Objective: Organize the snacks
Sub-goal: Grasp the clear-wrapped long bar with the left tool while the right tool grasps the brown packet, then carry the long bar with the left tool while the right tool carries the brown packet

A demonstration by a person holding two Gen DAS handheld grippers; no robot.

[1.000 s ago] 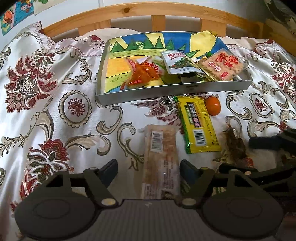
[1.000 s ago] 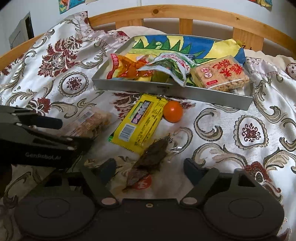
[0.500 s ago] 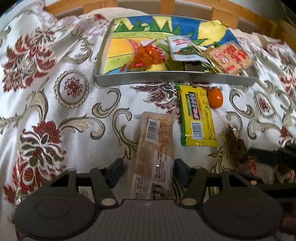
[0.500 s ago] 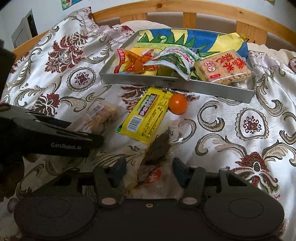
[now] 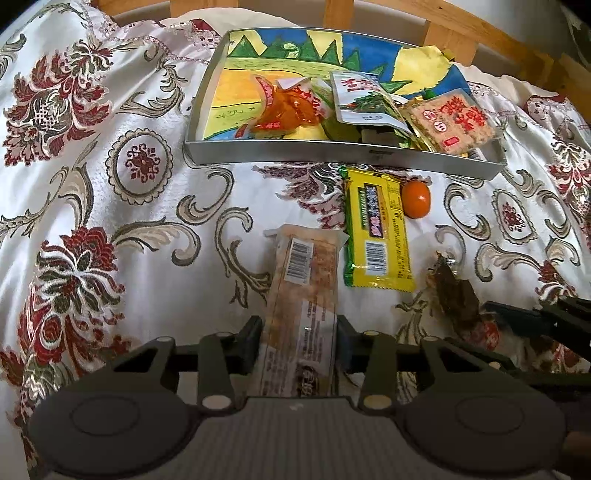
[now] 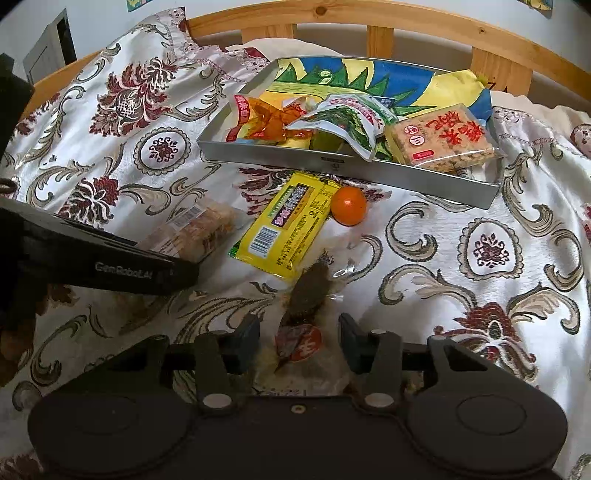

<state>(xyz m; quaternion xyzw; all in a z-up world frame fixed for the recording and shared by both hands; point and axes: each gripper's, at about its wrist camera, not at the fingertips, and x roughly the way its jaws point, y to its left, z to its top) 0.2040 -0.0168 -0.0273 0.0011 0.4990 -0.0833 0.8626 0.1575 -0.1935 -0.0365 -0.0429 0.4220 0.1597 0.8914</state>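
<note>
Four loose snacks are seen lying on the floral bedspread (image 5: 110, 206) in front of a metal tray (image 5: 332, 155), and two pairs of tongs are lowered over them. Farthest left, a long clear-wrapped bar with a barcode (image 5: 303, 291) is laid lengthwise toward the tray; its near end is straddled by the left tongs (image 5: 299, 341), whose jaws are closing, the dark pads already drawn up against both edges of the wrapper. Just to its right a yellow packet (image 5: 376, 236) is placed, its far end almost at the tray wall, and a small orange sweet (image 5: 416, 199) is seen beside that packet's upper corner. Further right, a dark dried snack in a clear wrapper (image 6: 306, 295) is bracketed by the right tongs (image 6: 299, 339) — these jaws are also closing, but a gap is left on each side, so the wrapper is not yet pinched.

Inside the tray, against its painted lining, an orange-red pouch (image 5: 288, 110) is found at the left, a white-and-green pouch (image 5: 362, 103) in the middle, and a rice-cake block with red characters (image 5: 450, 122) at the right — all crowded toward the near wall. A wooden bed rail (image 6: 369, 22) is visible behind the tray.
</note>
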